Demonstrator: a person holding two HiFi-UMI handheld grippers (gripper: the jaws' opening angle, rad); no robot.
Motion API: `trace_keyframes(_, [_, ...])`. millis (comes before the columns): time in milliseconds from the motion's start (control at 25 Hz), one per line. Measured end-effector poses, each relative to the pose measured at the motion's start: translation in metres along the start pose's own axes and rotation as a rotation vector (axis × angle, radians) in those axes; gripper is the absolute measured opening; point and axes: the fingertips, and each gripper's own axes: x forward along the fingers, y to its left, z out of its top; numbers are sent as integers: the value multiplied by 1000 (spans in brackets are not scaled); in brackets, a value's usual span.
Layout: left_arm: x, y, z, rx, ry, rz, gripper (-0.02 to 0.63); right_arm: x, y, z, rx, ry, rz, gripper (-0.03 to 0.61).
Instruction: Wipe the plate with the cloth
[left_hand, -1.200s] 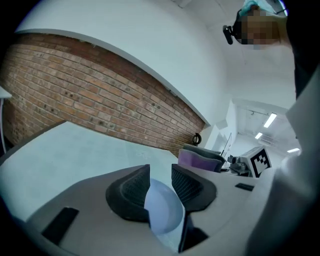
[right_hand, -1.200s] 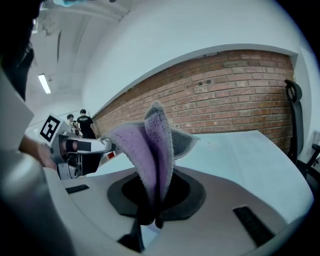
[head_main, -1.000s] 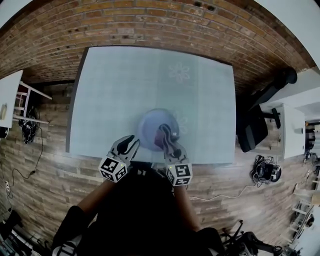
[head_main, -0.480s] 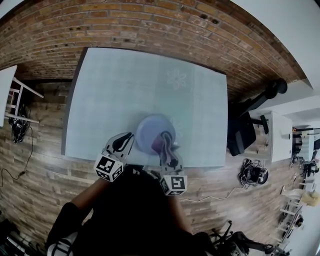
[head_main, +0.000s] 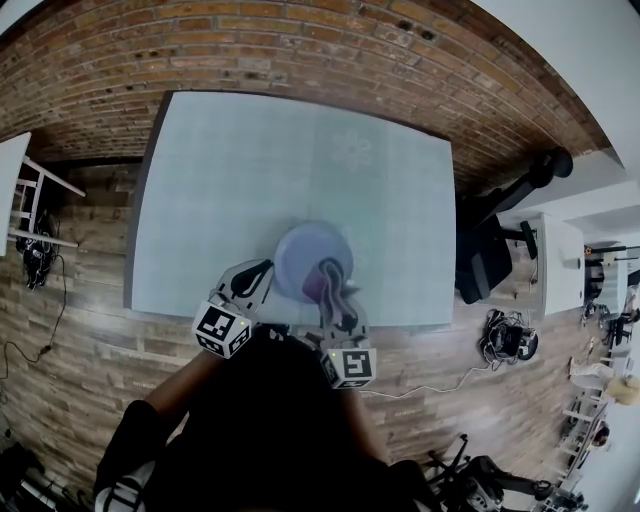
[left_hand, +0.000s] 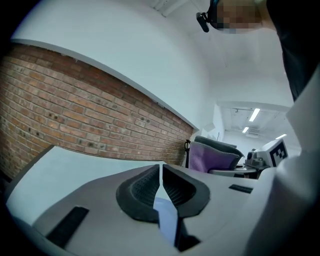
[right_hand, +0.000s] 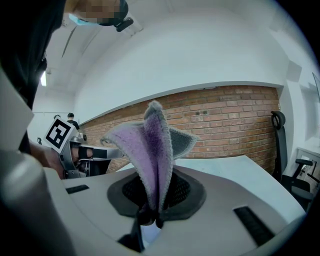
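A lavender plate (head_main: 300, 252) is near the front edge of the pale table (head_main: 240, 170). My left gripper (head_main: 262, 272) is at the plate's near-left rim. Its jaws have just been closing, and the rim (left_hand: 166, 216) shows as a thin pale strip pinched between the black pads (left_hand: 142, 187). My right gripper (head_main: 340, 296) is shut on a purple cloth (head_main: 330, 276), which hangs over the plate's right half. In the right gripper view the cloth (right_hand: 152, 150) stands folded up out of the jaws, and beyond it the left gripper (right_hand: 87, 151) holds the plate (right_hand: 111, 152) edge-on.
A brick floor surrounds the table. A black office chair (head_main: 487, 262) stands to the right of it, with a white desk (head_main: 548, 255) beyond. Another white table's corner (head_main: 10, 175) shows at the left. The person's dark torso fills the bottom of the head view.
The left gripper's jaws, open beside the plate a second ago, have come together on its near-left rim. The right gripper has kept the cloth over the plate.
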Motion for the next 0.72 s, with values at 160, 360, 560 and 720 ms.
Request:
trace_keyframes(160, [-2,1,1,4,1,3,46,0,4,2,-6,-1,10,60])
trace_keyframes(360, [-7,6,-2,-2,9,20,46,-2,4,2,-1,-3,3,60])
trace_keyframes(560, [-8,8,-2,-10,4,21,46,-1,7,1,-10,-5,7,60])
trace_keyframes(720, [-9,7,-3,-8,1,14,46,-2,9,3,-5,-9,7,60])
